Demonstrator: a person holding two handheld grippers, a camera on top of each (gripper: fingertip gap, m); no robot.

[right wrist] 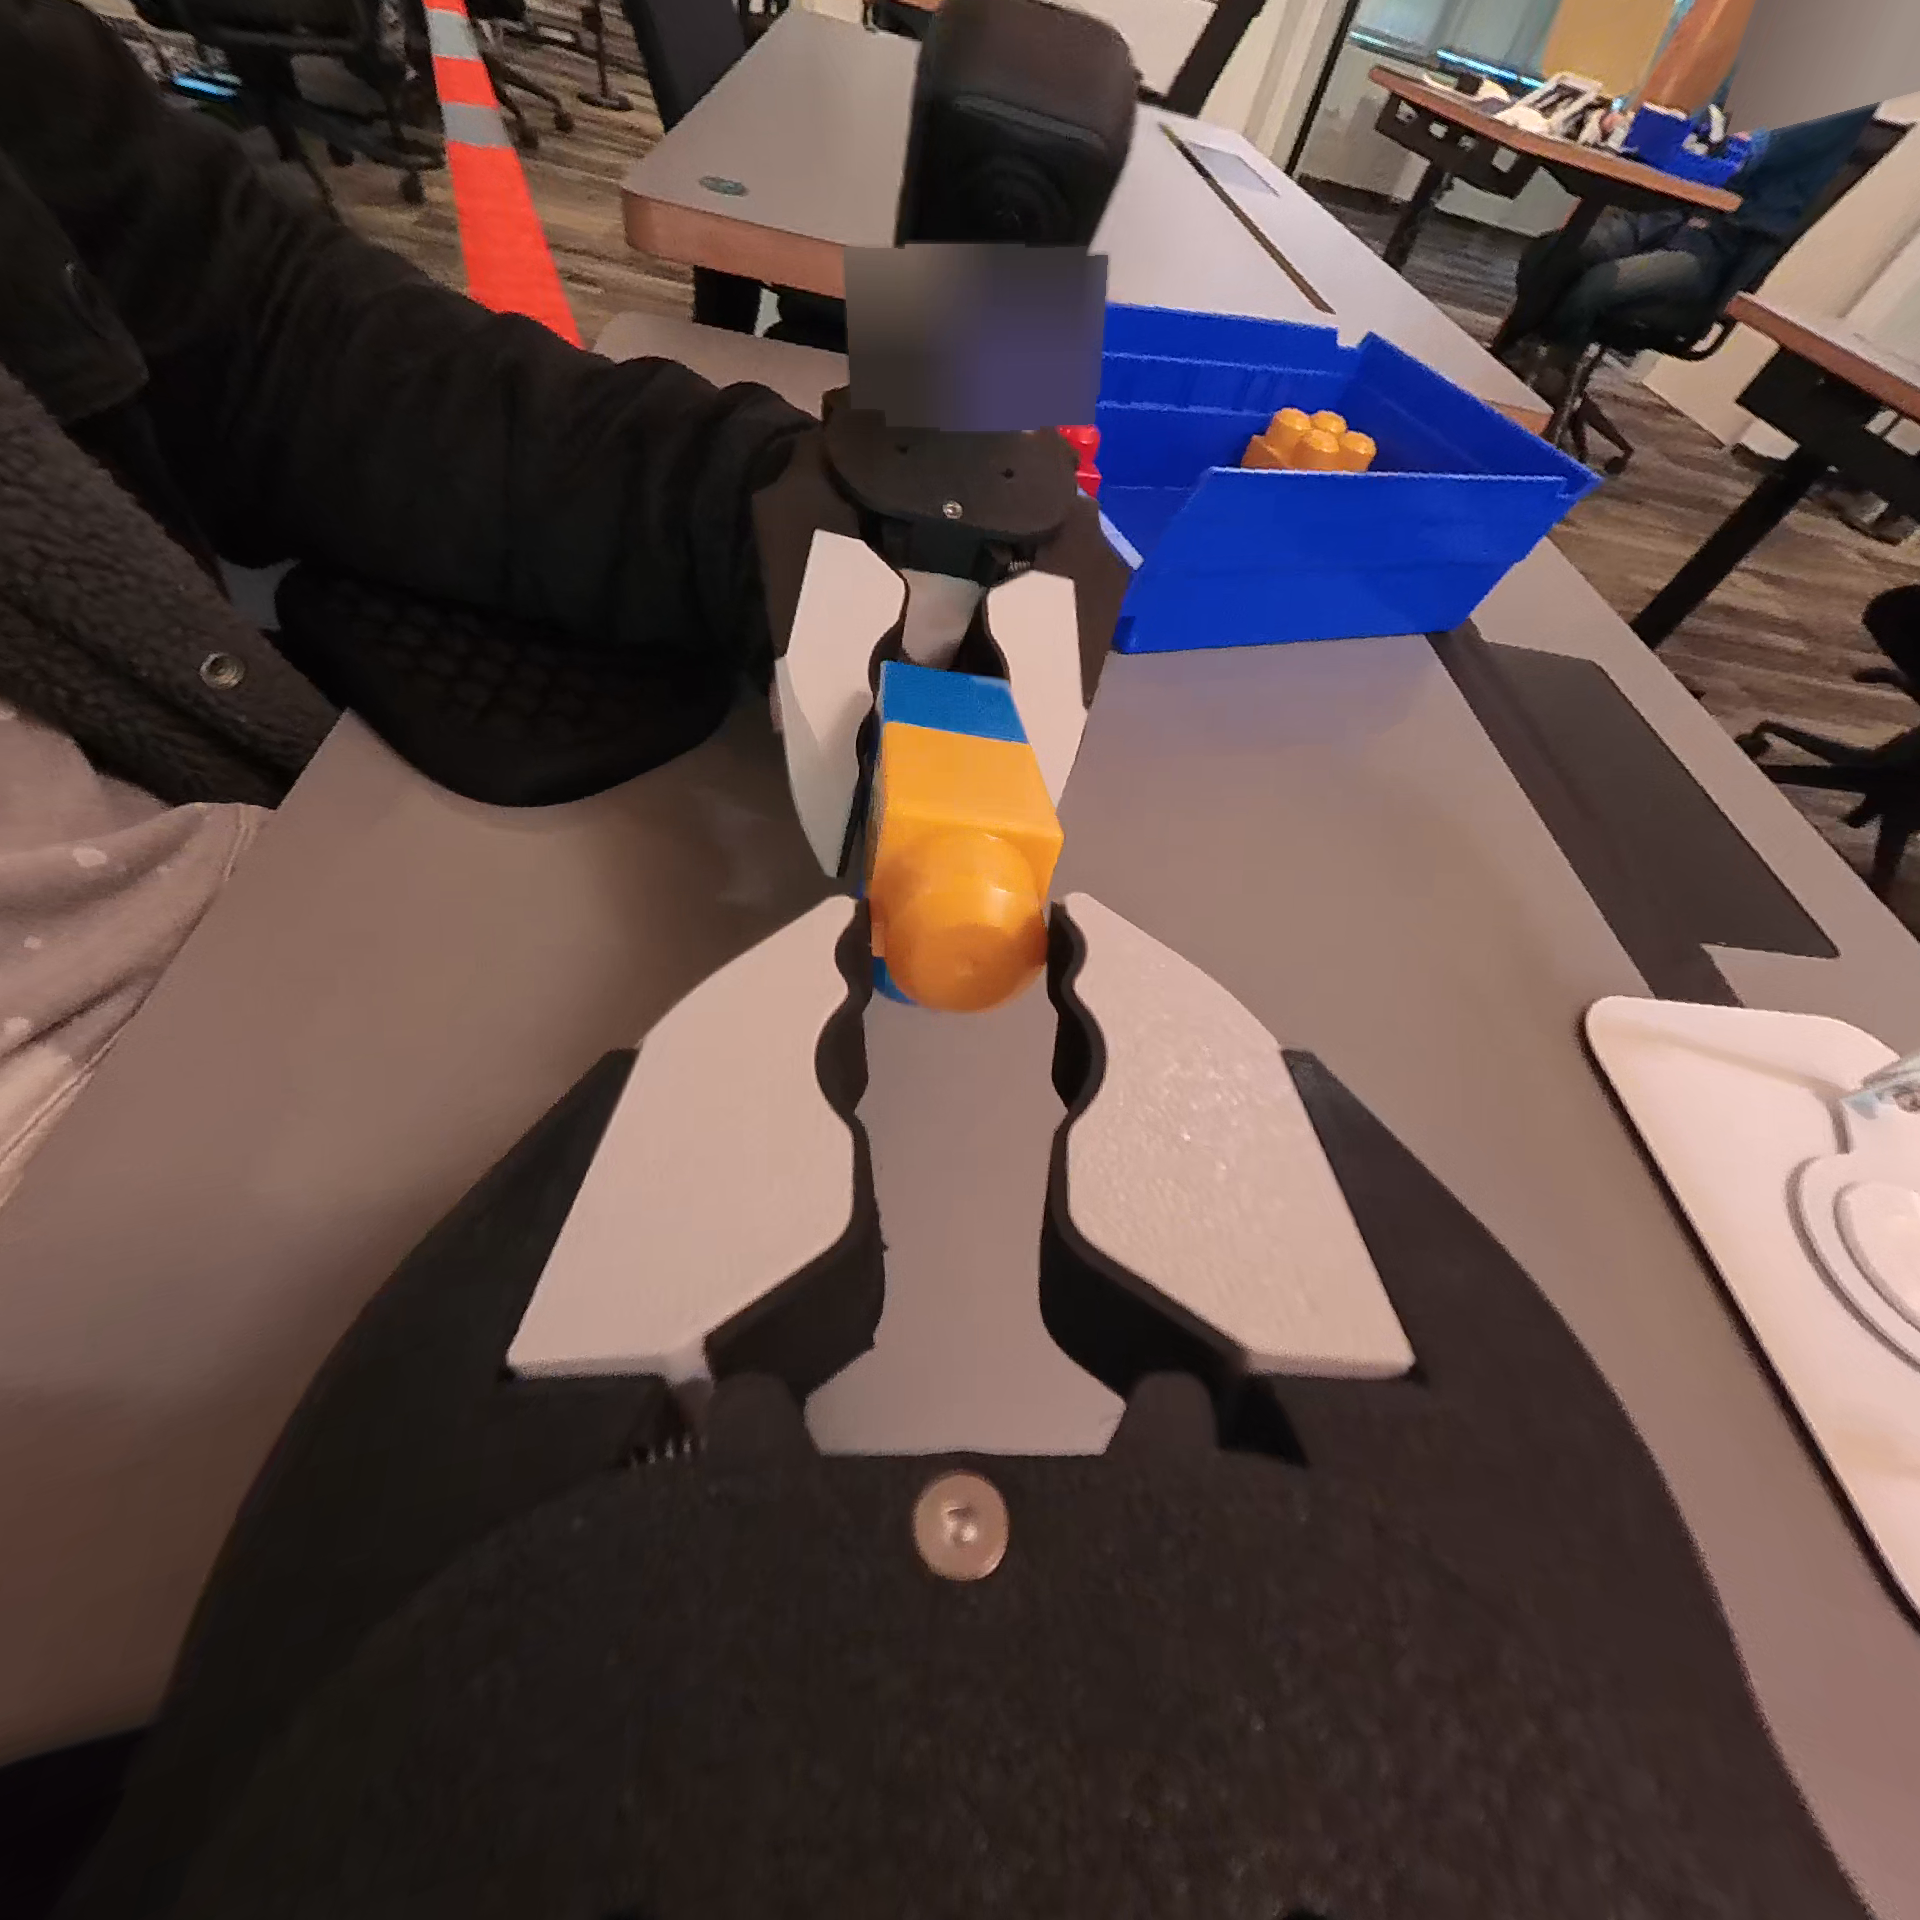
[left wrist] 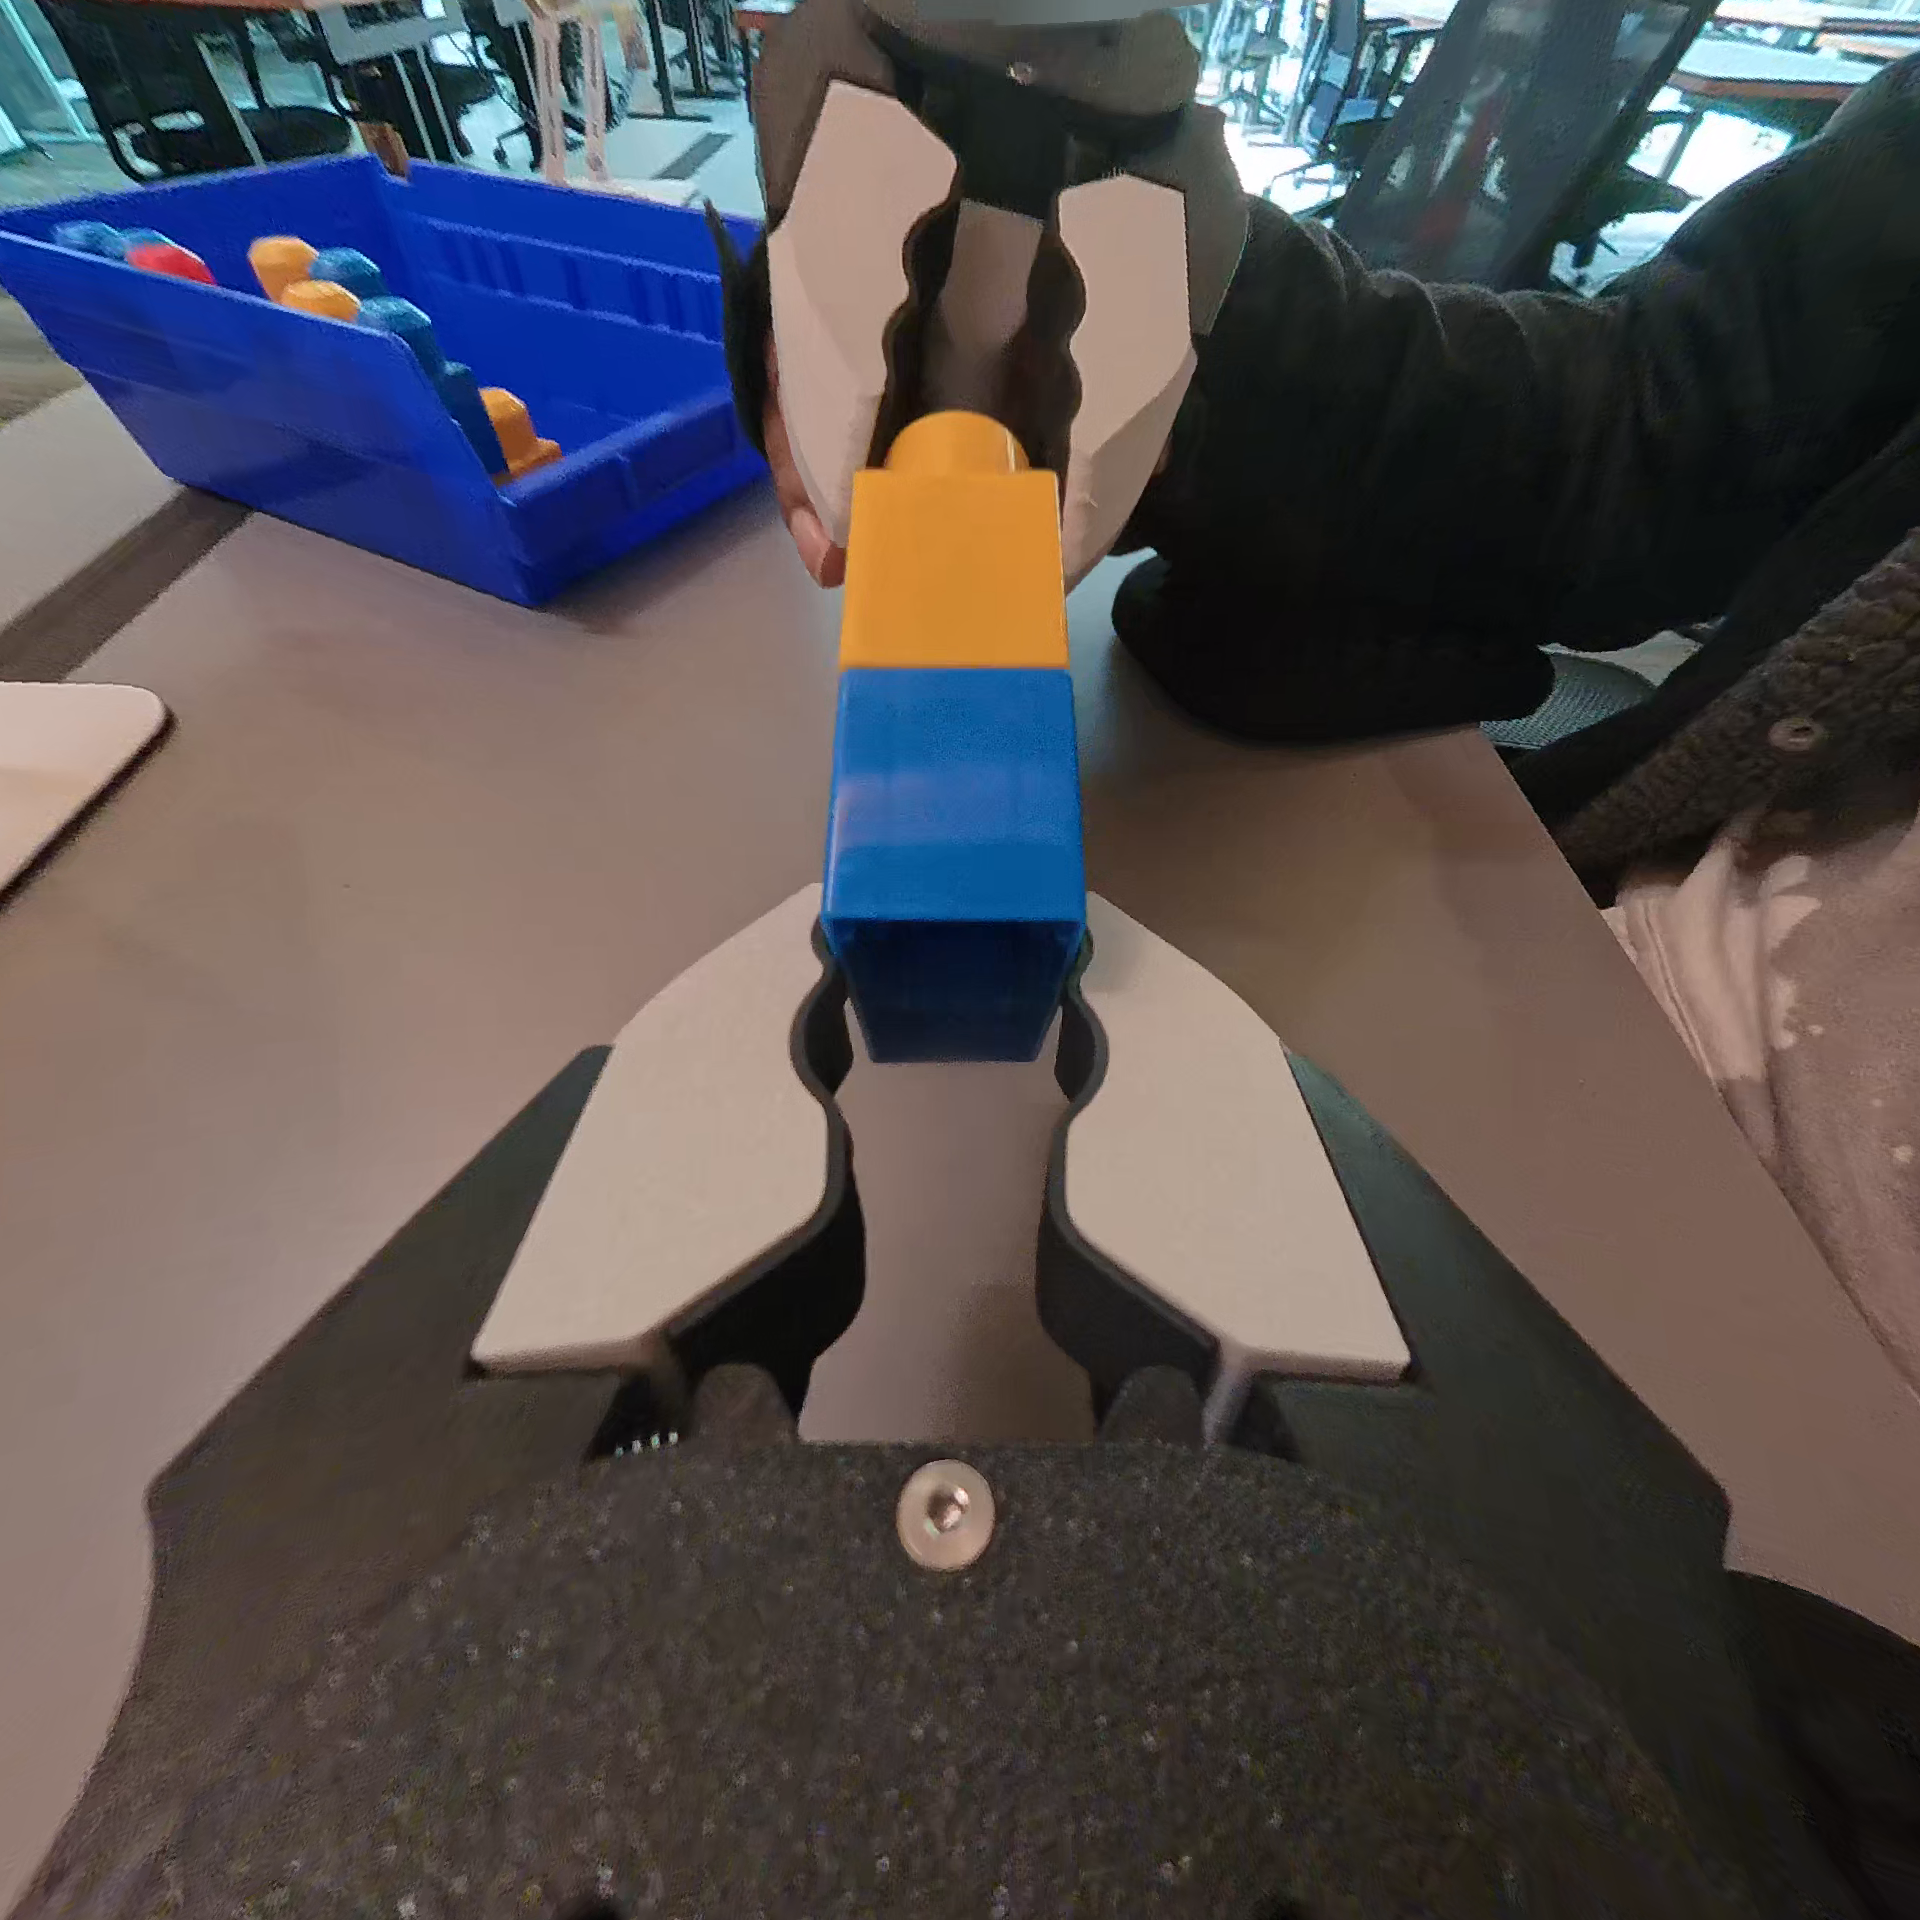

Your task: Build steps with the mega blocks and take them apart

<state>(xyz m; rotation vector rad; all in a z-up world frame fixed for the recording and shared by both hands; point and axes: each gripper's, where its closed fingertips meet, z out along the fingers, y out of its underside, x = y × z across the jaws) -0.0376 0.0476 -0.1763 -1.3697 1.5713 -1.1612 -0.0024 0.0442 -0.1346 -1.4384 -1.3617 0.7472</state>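
Note:
An orange block and a blue block are joined end to end and held in the air over the grey table, between both grippers. My left gripper is shut on the open hollow end of the blue block. My right gripper faces it from the far side, its fingertips on either side of the orange block's stud. In the right wrist view, my right gripper closes on the orange block at its stud. The blue block is behind it, in the left gripper.
A blue bin stands on the table at the back left with several orange, blue and red blocks in it; it also shows in the right wrist view. A white board lies on the table. A person's black sleeve rests at the table edge. The left gripper's tips are roughly 6 centimeters from the right gripper's.

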